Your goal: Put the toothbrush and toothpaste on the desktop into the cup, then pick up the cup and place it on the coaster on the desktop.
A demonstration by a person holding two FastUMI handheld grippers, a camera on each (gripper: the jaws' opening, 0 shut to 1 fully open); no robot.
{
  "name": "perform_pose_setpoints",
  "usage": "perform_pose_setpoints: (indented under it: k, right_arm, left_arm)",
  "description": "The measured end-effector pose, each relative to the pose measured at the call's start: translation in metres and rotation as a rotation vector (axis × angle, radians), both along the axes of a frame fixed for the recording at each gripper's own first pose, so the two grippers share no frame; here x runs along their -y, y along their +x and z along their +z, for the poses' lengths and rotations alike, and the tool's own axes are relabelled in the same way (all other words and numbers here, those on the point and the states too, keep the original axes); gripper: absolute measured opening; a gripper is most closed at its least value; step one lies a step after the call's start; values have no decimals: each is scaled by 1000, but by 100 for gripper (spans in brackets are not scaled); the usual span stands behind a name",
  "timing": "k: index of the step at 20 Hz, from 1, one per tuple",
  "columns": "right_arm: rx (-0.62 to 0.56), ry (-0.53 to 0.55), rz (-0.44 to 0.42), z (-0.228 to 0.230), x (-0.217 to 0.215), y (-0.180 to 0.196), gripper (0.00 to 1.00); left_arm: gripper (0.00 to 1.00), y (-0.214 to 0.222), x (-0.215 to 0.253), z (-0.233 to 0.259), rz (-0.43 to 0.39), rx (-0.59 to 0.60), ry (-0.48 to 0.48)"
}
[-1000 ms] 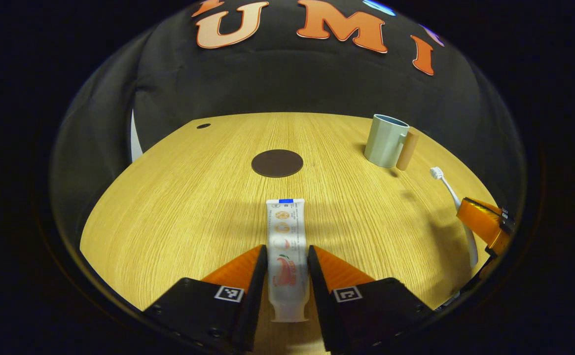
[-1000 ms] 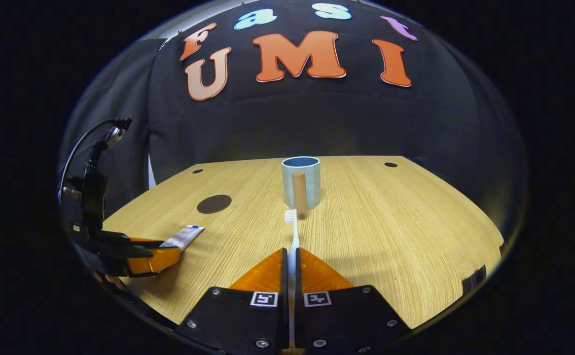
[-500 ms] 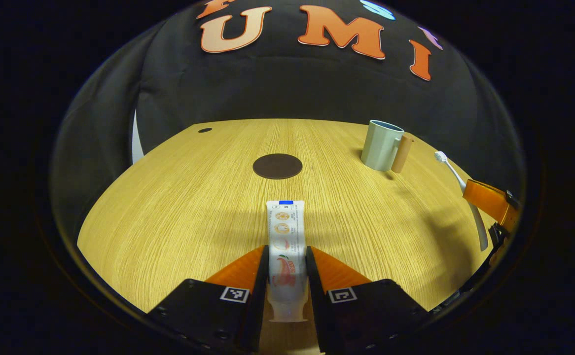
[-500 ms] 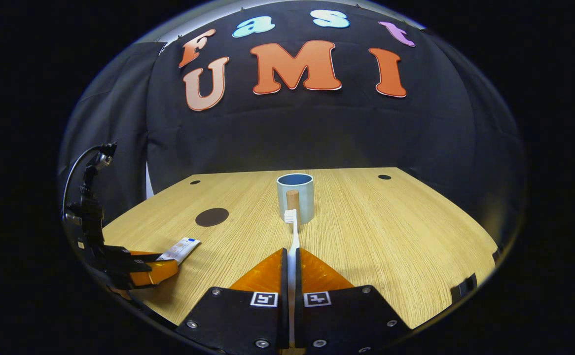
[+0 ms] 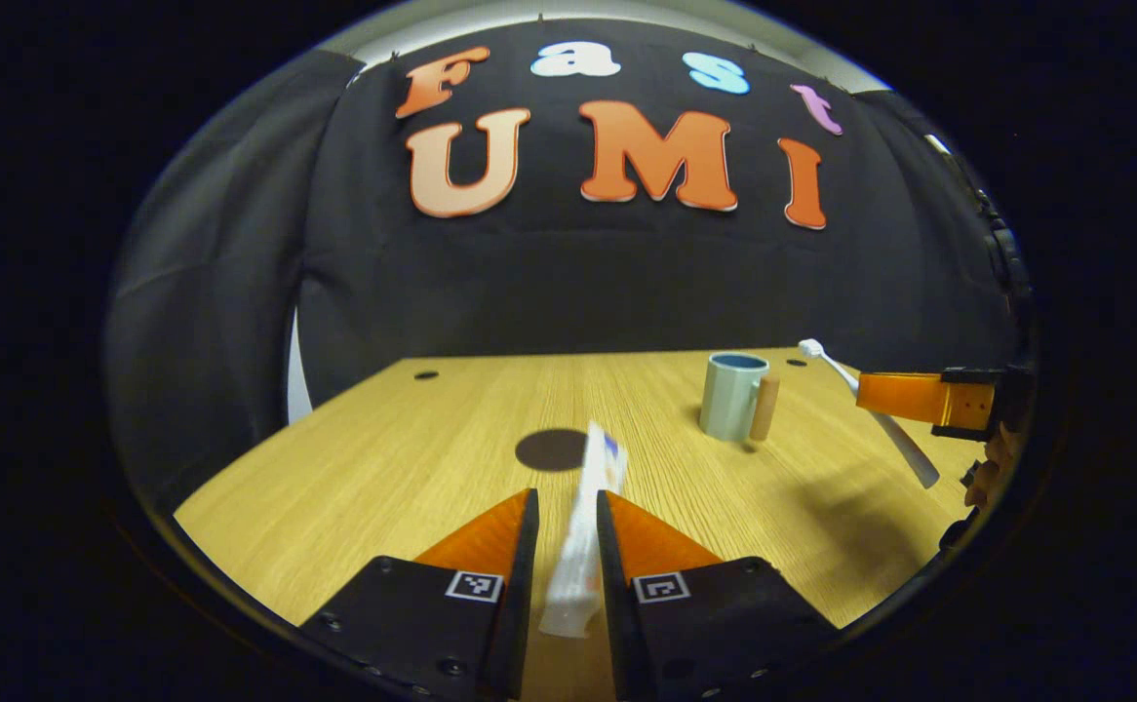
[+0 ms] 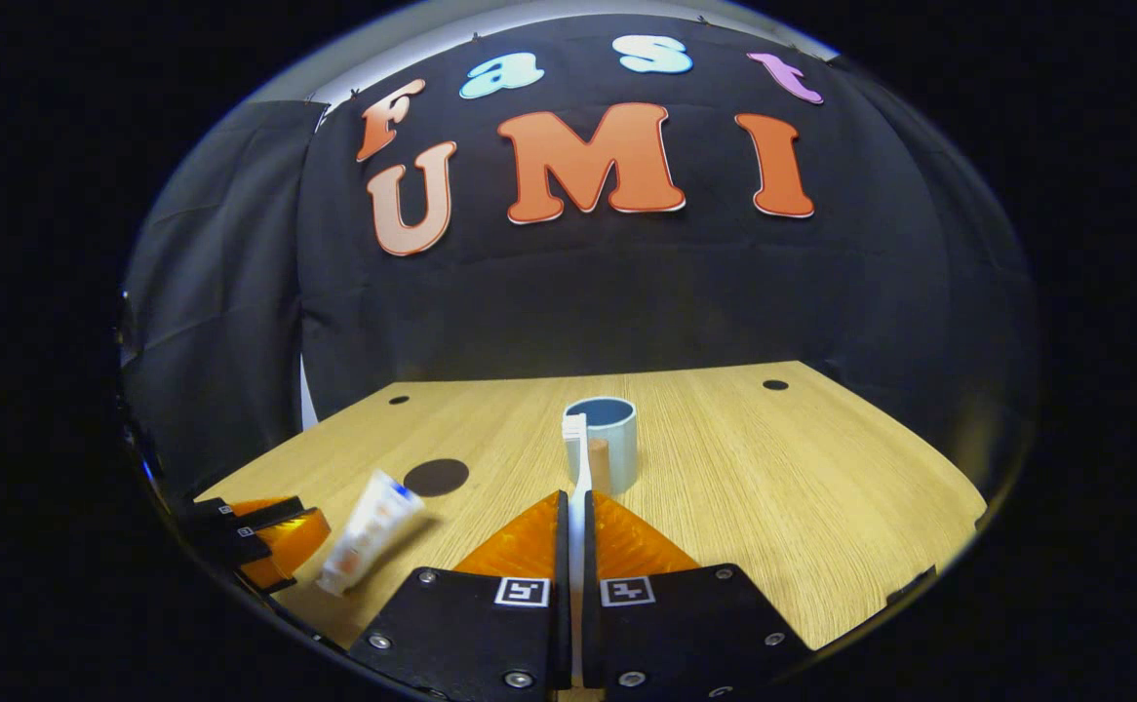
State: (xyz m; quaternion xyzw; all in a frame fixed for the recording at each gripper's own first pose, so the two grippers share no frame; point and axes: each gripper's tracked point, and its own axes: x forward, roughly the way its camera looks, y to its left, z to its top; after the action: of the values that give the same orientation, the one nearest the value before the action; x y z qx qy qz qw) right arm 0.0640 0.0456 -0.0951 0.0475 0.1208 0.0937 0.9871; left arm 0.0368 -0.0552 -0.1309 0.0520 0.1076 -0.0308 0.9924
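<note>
Left gripper view: bare desktop (image 5: 383, 458) between raised toothpaste (image 5: 583, 531) and cup (image 5: 732, 395).

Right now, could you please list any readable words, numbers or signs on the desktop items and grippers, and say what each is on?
No words or numbers can be quoted.
White toothpaste tube, held in the left gripper: printing blurred, unreadable.
Left gripper: two square black-and-white coded markers, patterns, no text.
Right gripper, shut on the white toothbrush: two such markers, no text.
Pale blue-green cup and dark round coaster: no lettering visible.
</note>
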Motion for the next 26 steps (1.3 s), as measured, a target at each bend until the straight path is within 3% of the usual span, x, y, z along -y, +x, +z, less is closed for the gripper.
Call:
perform_pose_setpoints:
  k: [4, 8, 12, 13, 14, 16, 18, 26]
  right_arm:
    - [17, 19, -13, 14, -1, 24, 5]
    - [11, 29, -13, 11, -1, 31, 5]
    - [26, 35, -30, 16, 9, 29, 5]
    - [26, 40, -31, 16, 10, 28, 5]
    - [25, 40, -33, 15, 11, 28, 5]
    - [23, 41, -33, 13, 12, 26, 5]
    - [18, 46, -36, 13, 14, 26, 5]
    - [32, 35, -52, 23, 18, 30, 5]
  left_arm:
    - [34, -5, 4, -13, -34, -49, -5]
    - [35, 3, 13, -45, -61, -171, -47]
    - [36, 4, 13, -51, -74, -200, -45]
    - [41, 3, 11, -52, -72, -206, -43]
    - [54, 3, 10, -52, -72, -211, -43]
    - [71, 3, 11, -57, -66, -248, -54]
    - [81, 4, 13, -68, -61, -297, -61]
    - [86, 21, 8, -115, -66, -455, -78]
